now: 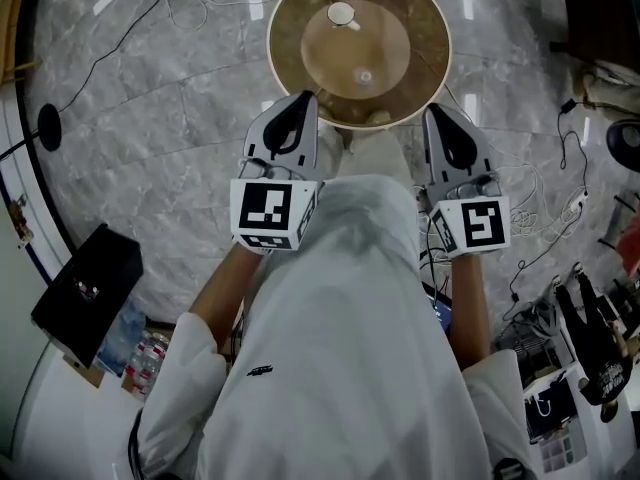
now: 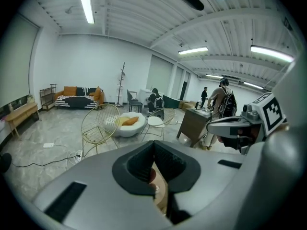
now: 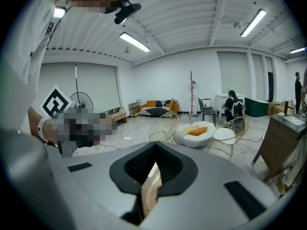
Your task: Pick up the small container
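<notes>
In the head view a small white lidded container (image 1: 341,14) sits on the far part of a round wooden table (image 1: 293,20). A second small pale object (image 1: 365,76) lies nearer the table's middle. My left gripper (image 1: 303,99) and my right gripper (image 1: 437,112) are side by side at the table's near rim, both pointing at the table, both shut and empty. Neither touches the container. In the left gripper view the jaws (image 2: 154,143) meet with only a sliver of table showing below. The right gripper view shows the same closed jaws (image 3: 154,145).
A black box (image 1: 85,283) stands on the marble floor at the left, near a round black stand base (image 1: 48,126). Cables and bags crowd the floor at the right (image 1: 560,218). Wire chairs (image 2: 100,123), a desk (image 2: 194,123) and people stand farther off.
</notes>
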Demonstrator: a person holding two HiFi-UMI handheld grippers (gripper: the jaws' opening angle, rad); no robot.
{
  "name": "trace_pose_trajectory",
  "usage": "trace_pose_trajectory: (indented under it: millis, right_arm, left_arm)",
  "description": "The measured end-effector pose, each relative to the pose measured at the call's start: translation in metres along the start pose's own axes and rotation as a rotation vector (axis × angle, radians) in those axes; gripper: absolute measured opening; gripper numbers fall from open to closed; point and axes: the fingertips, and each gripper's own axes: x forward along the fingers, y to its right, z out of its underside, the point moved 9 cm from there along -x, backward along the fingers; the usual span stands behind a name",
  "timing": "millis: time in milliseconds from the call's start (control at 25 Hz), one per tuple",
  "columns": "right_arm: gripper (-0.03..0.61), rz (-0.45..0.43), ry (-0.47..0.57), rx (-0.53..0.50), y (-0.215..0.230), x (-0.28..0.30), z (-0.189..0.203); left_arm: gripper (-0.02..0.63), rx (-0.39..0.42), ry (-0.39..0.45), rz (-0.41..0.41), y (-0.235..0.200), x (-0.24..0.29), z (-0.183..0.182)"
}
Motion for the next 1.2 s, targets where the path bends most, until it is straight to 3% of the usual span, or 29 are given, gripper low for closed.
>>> trace_pose_trajectory:
  millis: [240, 480, 600, 800, 1040, 1200]
  right_arm:
    - [0.009, -0.051, -0.009, -0.002, 0.011, 0.013, 0.009]
    - [0.062, -0.106, -0.059, -0.008, 0.007, 0.035, 0.033]
    - [0.131, -0.129, -0.087, 0.007, 0.01, 0.05, 0.045]
    - [0.189, -0.165, -0.154, 0.009, 0.008, 0.077, 0.076]
    - [0.344, -0.228, -0.204, 0.013, 0.01, 0.107, 0.107]
    - [0.376, -0.25, -0.249, 0.021, 0.011, 0.128, 0.13]
  left_arm:
    - [0.019, 0.003, -0.044, 0.006, 0.005, 0.02, 0.013]
    - [0.019, -0.024, -0.095, -0.005, -0.004, 0.028, 0.039]
    - [0.02, -0.019, -0.105, -0.022, -0.011, 0.038, 0.048]
    - [0.02, -0.037, -0.135, -0.046, -0.024, 0.048, 0.069]
    - [0.018, -0.046, -0.164, -0.057, -0.027, 0.063, 0.093]
    - [0.02, -0.047, -0.186, -0.06, -0.03, 0.076, 0.11]
